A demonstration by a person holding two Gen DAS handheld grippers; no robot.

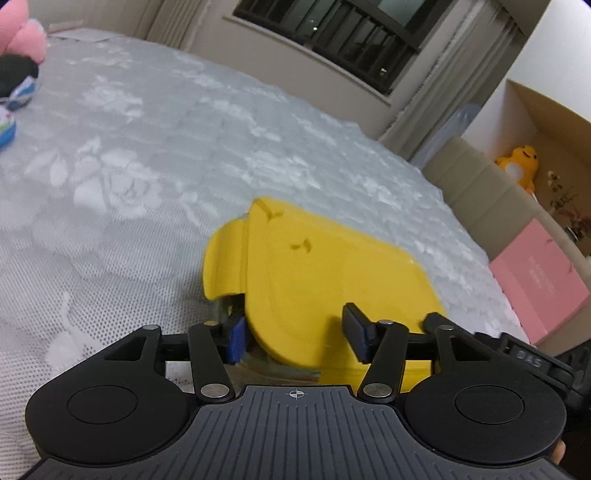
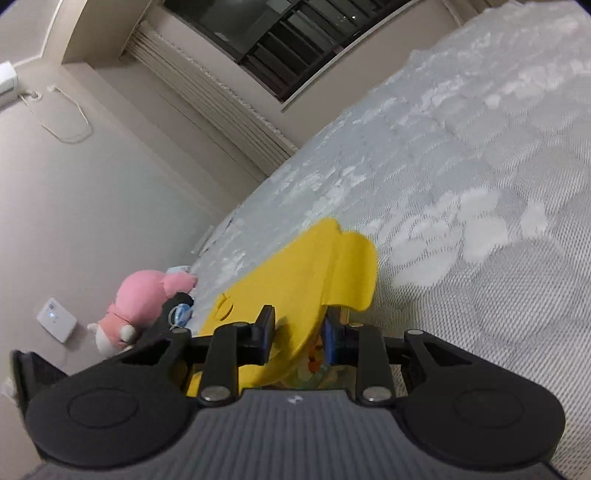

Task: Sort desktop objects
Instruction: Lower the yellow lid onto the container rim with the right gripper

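A clear box with a yellow lid (image 1: 314,266) is held over the grey lace cover (image 1: 129,166). Its yellow latch flap (image 1: 221,266) points away from me. My left gripper (image 1: 295,336) is shut on the box's near edge, one blue pad at the side wall and the other finger on top of the lid. In the right wrist view the same lid (image 2: 288,280) runs edge-on between the fingers of my right gripper (image 2: 297,336), which is shut on its rim beside the flap (image 2: 354,273). Coloured contents show faintly through the clear wall (image 2: 314,365).
A pink plush toy (image 2: 144,295) lies at the cover's far end with small blue and white items (image 1: 7,129) beside it. To the right stand a pink box (image 1: 539,288) and an open cardboard box holding a yellow plush (image 1: 517,162). A barred window (image 1: 332,33) is behind.
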